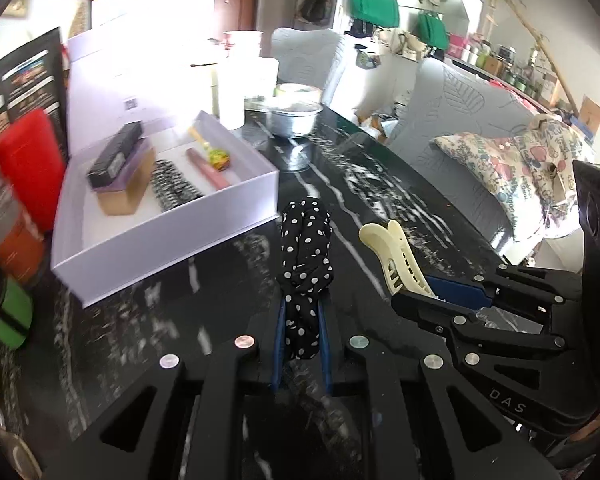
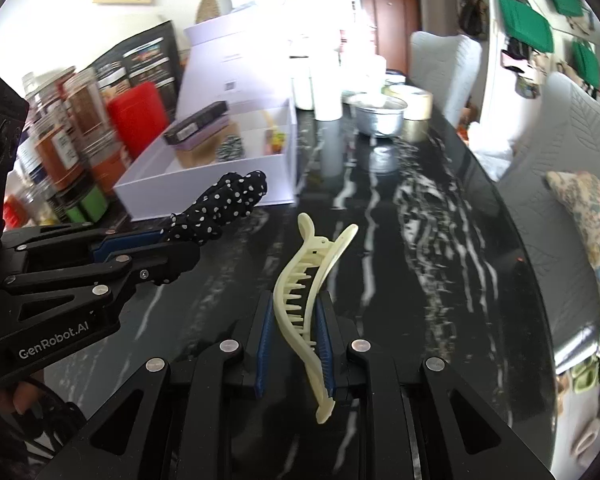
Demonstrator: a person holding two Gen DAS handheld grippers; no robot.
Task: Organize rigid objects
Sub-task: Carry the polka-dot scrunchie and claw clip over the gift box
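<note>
Scrunchie (image 1: 306,276) betw L pads, clip (image 2: 312,304) betw R pads.

Bright daylight throughout, strongest from the far end of the room. Blown out to plain white around the raised lid of the pale lilac cardboard box (image 1: 172,40) and the white cylindrical containers (image 2: 320,92) beside it; no detail recoverable there. Glossy black white-veined marble tabletop (image 1: 380,184) streaked with glare and pale reflections. Motion blur across the clear spice jars with orange contents (image 2: 72,128) and the box contents; nearer black polka-dot fabric scrunchie (image 1: 306,256) and cream plastic claw hair clip (image 2: 308,292) comparatively sharp. Heavy fisheye bending toward the edges, with dark vignette in the corners. Shadows soft, faint.
</note>
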